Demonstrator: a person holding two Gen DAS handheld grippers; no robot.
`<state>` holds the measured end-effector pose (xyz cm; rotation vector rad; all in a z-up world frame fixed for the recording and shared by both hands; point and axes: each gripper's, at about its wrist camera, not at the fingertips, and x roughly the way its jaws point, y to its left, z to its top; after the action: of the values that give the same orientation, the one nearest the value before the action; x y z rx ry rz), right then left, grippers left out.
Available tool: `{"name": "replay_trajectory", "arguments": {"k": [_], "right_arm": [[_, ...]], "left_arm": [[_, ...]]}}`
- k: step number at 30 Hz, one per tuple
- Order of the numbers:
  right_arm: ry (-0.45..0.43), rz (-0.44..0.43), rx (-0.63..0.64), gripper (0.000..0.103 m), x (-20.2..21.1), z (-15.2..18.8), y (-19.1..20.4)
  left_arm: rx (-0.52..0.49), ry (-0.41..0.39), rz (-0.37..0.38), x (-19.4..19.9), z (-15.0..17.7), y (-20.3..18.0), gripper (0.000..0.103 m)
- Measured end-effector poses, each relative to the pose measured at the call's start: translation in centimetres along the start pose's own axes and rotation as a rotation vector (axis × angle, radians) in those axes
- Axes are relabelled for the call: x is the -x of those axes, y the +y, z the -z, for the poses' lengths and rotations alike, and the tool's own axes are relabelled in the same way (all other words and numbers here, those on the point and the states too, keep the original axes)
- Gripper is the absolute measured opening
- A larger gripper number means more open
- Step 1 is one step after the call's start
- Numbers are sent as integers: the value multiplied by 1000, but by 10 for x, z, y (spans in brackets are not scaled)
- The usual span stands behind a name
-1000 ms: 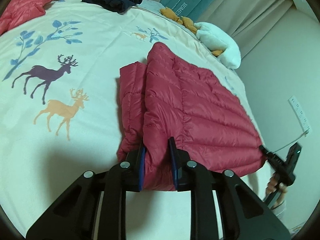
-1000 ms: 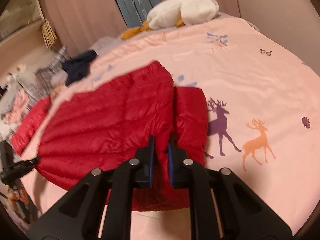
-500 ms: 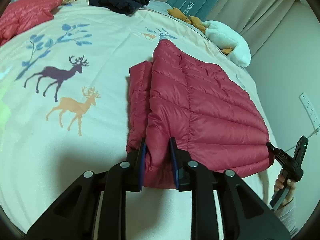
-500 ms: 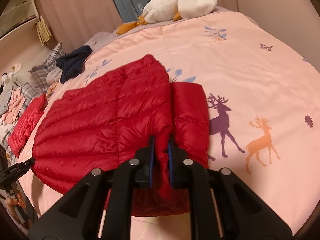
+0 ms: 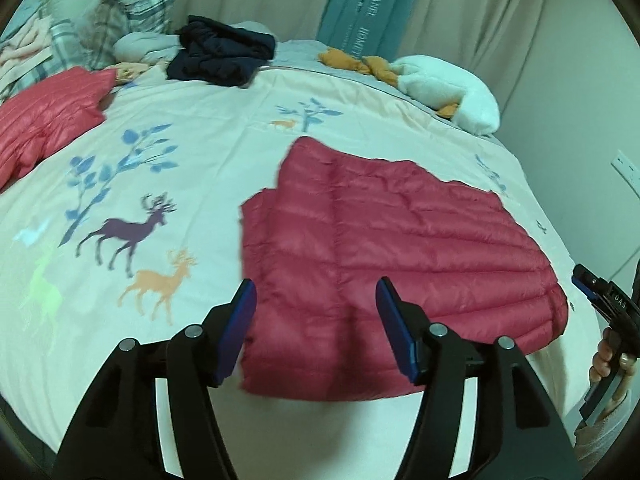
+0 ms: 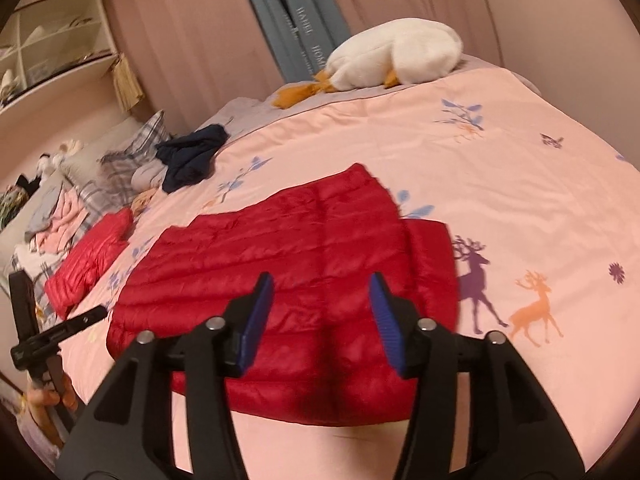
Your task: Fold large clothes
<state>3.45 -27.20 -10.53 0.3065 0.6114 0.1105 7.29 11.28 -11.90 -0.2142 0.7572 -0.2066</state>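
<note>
Now that the fold is laid, the left gripper [image 5: 316,300] and right gripper [image 6: 322,300] have just spread their jaws, releasing the red quilted down jacket [image 5: 384,248], which lies flat near the bed's [image 5: 200,160] front edge.

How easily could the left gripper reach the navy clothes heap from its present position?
Probably not easily: the left gripper hangs open over the red jacket, while the navy clothes heap lies far across the bed, though nothing blocks the way.
</note>
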Motion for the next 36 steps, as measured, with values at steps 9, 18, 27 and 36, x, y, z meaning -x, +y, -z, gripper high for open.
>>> {"name": "replay_trajectory", "arguments": {"k": [9, 18, 27, 36], "right_arm": [[203, 82, 26, 52, -54, 24, 1], [135, 65, 32, 53, -24, 20, 6], [182, 89, 27, 55, -30, 36, -6], [146, 89, 41, 55, -16, 32, 0]], "left_arm": [[-17, 112, -18, -40, 10, -15, 63], [-29, 101, -40, -29, 12, -17, 63], [-67, 113, -76, -27, 24, -21, 63], [-53, 108, -90, -21, 25, -20, 63]]}}
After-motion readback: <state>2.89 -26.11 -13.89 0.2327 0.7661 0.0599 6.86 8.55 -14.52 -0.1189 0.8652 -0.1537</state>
